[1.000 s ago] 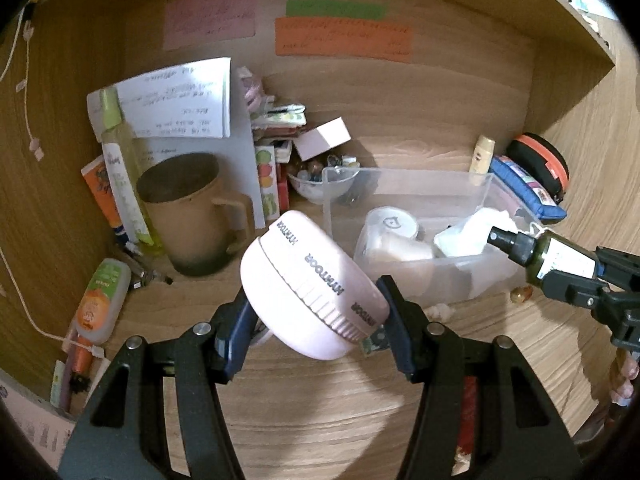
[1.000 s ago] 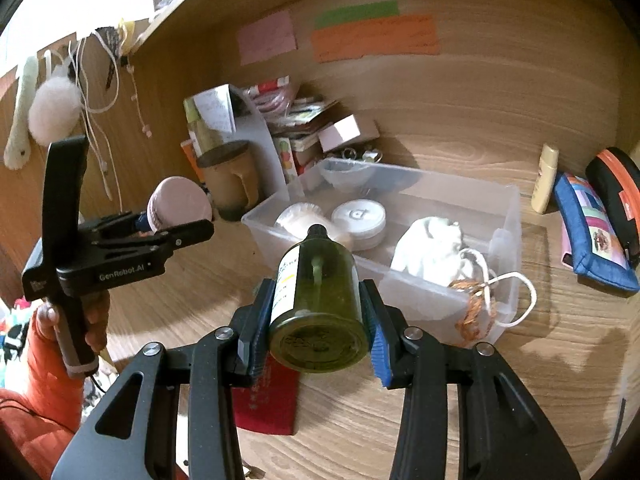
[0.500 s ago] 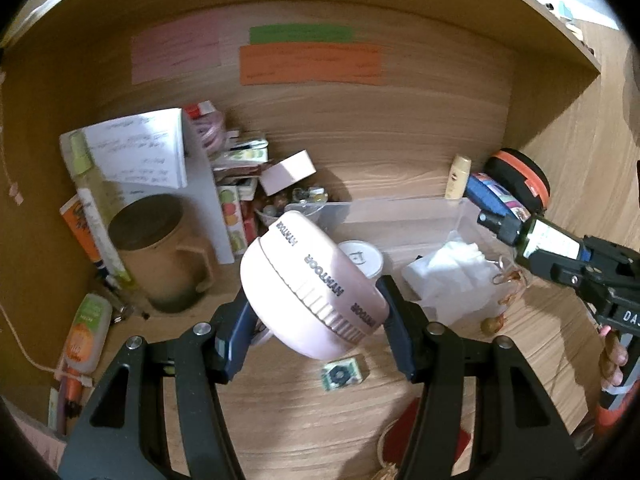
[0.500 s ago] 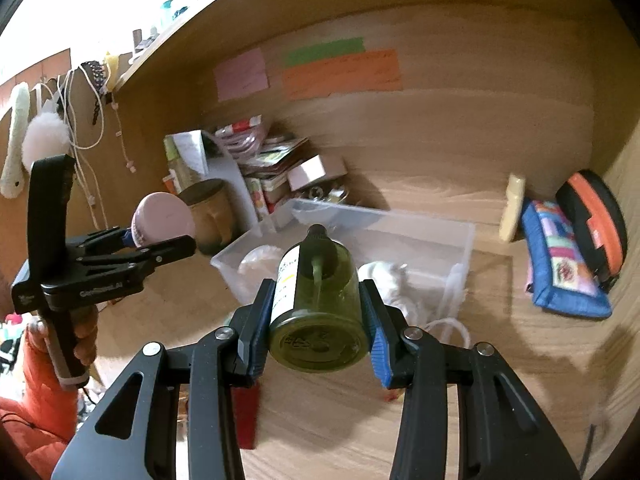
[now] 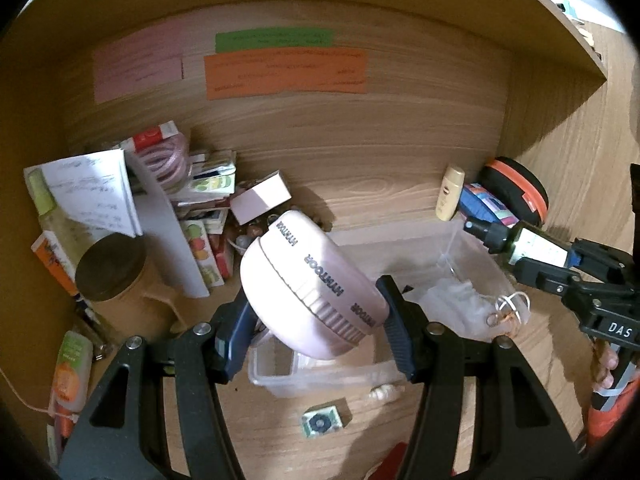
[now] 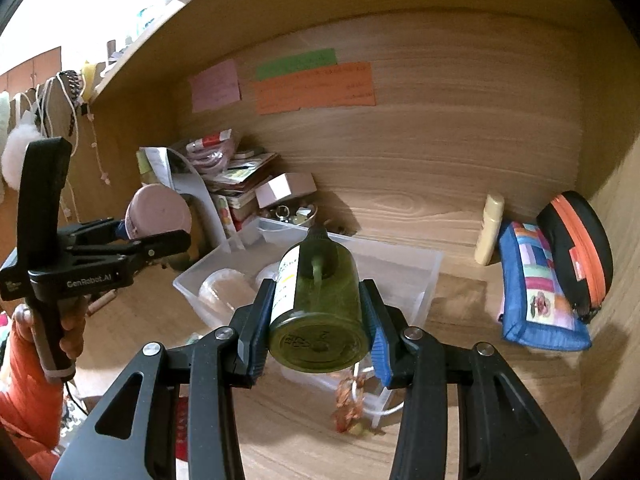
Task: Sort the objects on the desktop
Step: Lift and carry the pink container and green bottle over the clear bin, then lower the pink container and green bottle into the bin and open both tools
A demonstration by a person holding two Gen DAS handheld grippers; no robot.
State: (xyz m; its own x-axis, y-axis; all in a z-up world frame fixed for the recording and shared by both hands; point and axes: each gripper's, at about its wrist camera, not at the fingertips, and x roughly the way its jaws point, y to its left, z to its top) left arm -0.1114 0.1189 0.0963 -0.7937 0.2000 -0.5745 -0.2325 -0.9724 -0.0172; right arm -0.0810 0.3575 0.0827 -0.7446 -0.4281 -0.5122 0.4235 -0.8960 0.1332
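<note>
My left gripper [image 5: 312, 336] is shut on a round pink case [image 5: 316, 284] with dark lettering on its rim, held tilted above the clear plastic bin [image 5: 404, 248]. In the right wrist view that same pink case [image 6: 158, 212] shows at the left in the left gripper [image 6: 158, 236]. My right gripper [image 6: 316, 328] is shut on a dark green bottle [image 6: 320, 312] with a black cap, lying along the fingers and pointing at the bin [image 6: 400, 268]. From the left wrist the green bottle [image 5: 524, 244] hangs at the bin's right end. White pouches and round tubs lie in the bin.
A brown mug [image 5: 116, 284], papers and small boxes crowd the back left corner. A cream tube [image 6: 490, 228], a blue patchwork pouch [image 6: 536, 288] and a black-and-orange case [image 6: 576, 248] stand at the right. A small square tile [image 5: 322, 422] and something red lie in front of the bin.
Both grippers have drawn back and risen with their loads, so the bin and the back wall sit farther away and lower in view. Both grips are unchanged.
</note>
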